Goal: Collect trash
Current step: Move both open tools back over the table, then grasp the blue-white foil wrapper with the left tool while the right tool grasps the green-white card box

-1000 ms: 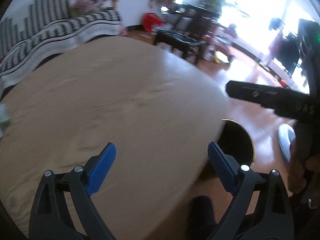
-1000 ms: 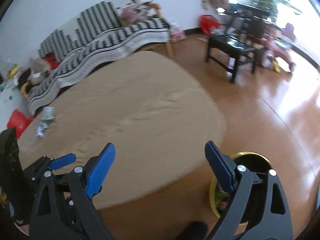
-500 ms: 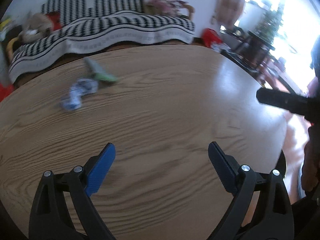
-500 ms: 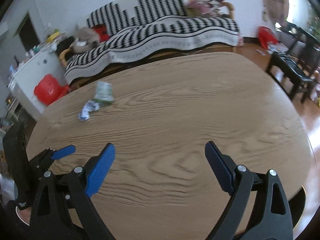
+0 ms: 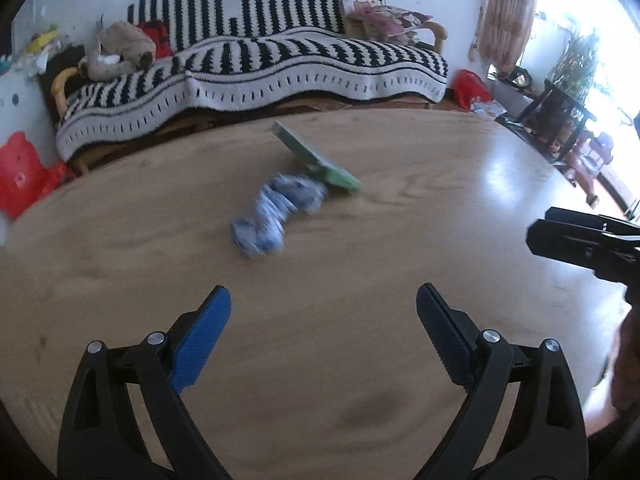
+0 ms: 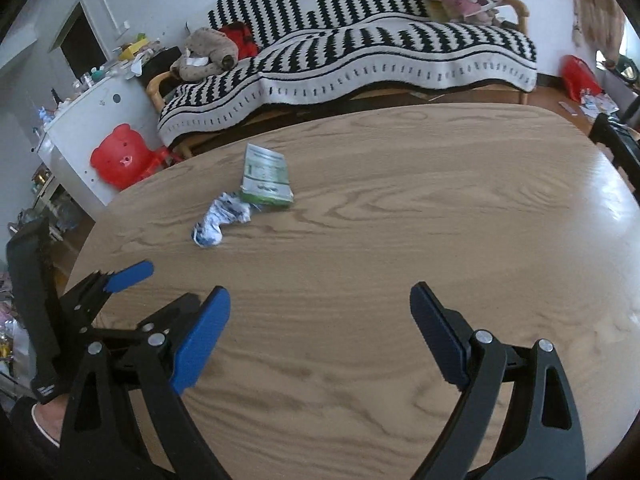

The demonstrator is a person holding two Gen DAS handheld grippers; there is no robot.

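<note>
We hold both black grippers, left and right, released, near the crumpled blue-white wrapper touching the flat green packet on the oval wooden table.

On the table, ahead of both grippers and well apart from their fingertips, lies a crumpled wrapper. A flat packet lies just behind it, touching its far end. From the right gripper both sit ahead and to the left; from the left gripper they sit nearly straight ahead. A sofa stands beyond the table's far edge.
</note>
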